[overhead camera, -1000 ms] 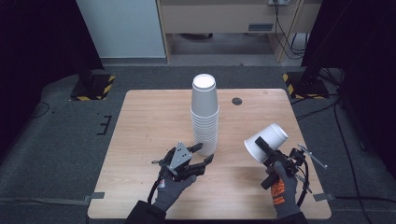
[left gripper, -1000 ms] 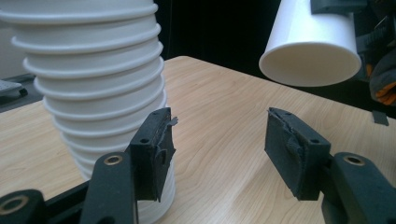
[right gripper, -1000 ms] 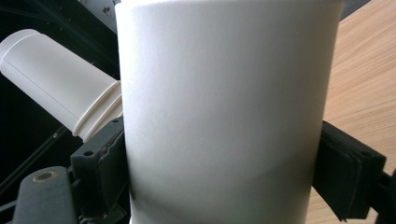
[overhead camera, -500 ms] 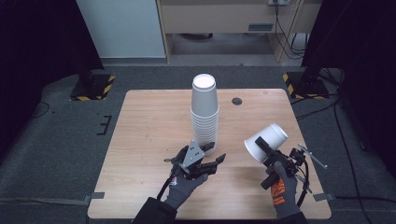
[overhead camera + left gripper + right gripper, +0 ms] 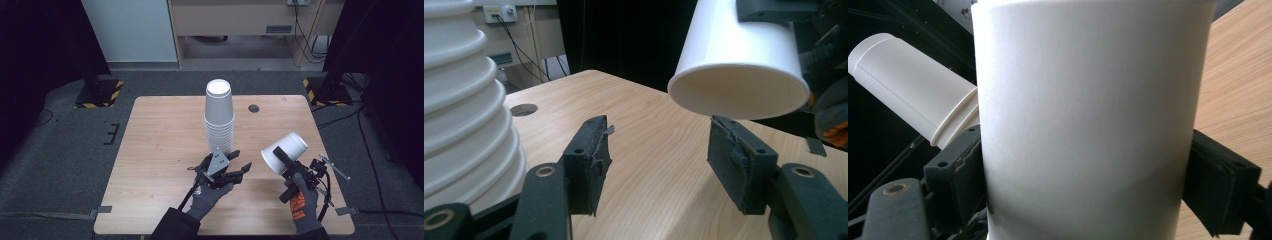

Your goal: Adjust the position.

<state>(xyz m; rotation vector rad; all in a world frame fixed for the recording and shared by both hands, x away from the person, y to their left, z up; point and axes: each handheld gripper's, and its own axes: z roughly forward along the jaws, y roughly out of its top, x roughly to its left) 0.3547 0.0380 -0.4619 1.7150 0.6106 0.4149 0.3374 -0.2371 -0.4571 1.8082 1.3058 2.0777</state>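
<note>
Centrally, wooden table (image 5: 165,150) on grey carpet (image 5: 60,150), left gripper (image 5: 239,162) jaws apart, right gripper (image 5: 281,159) clamping white cup (image 5: 285,152).

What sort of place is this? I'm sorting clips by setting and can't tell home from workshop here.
Probably a lab or recording studio, not a home: a lone wooden table on grey carpet, black curtains at the sides, hazard-striped stand bases, and a stack of white paper cups set out for handling.
</note>
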